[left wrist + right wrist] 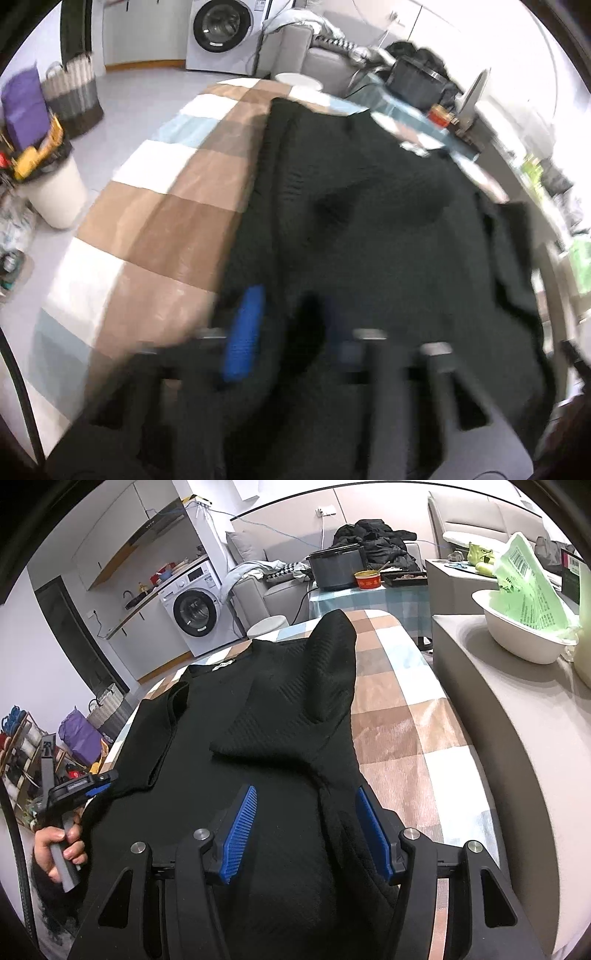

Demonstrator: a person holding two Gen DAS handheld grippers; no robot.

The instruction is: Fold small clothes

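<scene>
A black ribbed garment (280, 709) lies spread on the table's checked cloth (406, 716), one sleeve folded in over its middle. My right gripper (308, 830) hovers over the near hem. Its blue pads (240, 827) stand well apart, with fabric bulging up between them but not pinched. At the left hem edge, a hand holds my left gripper (107, 781), its tips pinched on the fabric. The left wrist view is blurred: the garment (369, 221) fills it, and dark cloth sits between the pads of the left gripper (291, 332).
A grey ledge (498, 709) runs along the table's right side and carries a white bowl (517, 635) with a green bag. Beyond the table stand a dark pot (336, 568), a pile of dark clothes (376, 542) and a washing machine (195, 613). A white bin (55, 192) stands on the floor.
</scene>
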